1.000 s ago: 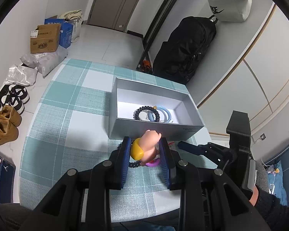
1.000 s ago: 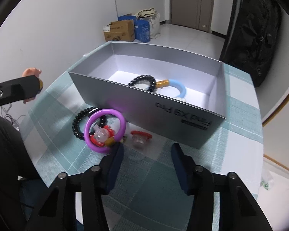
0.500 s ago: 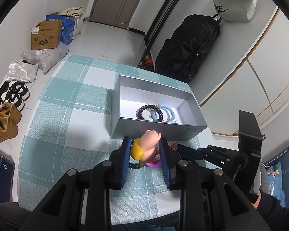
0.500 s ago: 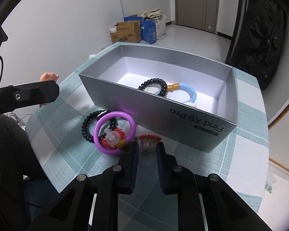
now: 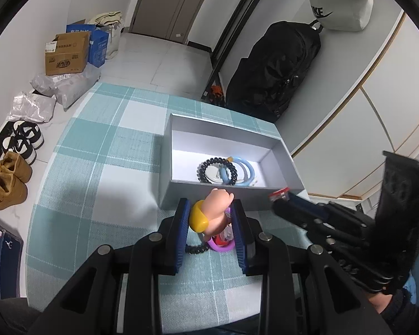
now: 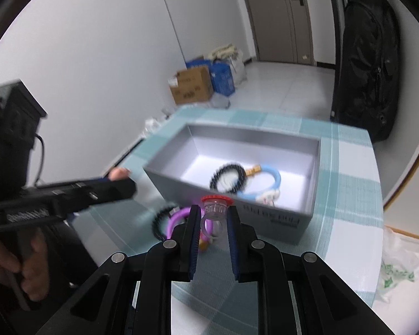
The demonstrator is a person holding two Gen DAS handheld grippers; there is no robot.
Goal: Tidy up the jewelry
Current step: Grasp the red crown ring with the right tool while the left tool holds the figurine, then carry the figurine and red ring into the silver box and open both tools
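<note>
My left gripper (image 5: 211,217) is shut on a toy ring with a yellow band and a pink figure (image 5: 213,209), held above the table in front of the grey box (image 5: 167,178). My right gripper (image 6: 213,217) is shut on a clear ring with a red top (image 6: 215,209), lifted off the table near the box's front wall (image 6: 265,217). In the box lie a black bead bracelet (image 5: 216,170) and a blue bangle (image 5: 245,171). A purple ring (image 6: 178,217) and a second black bead bracelet (image 6: 160,217) lie on the cloth below the grippers.
The table has a teal checked cloth (image 5: 97,167). Its right edge (image 6: 377,223) is close to the box. On the floor are shoes (image 5: 11,176), cardboard boxes (image 5: 67,54) and a black backpack (image 5: 273,69).
My right gripper closed on the clear red-topped ring and lifted it off the cloth toward the box. My left gripper rose a little with its toy ring.
</note>
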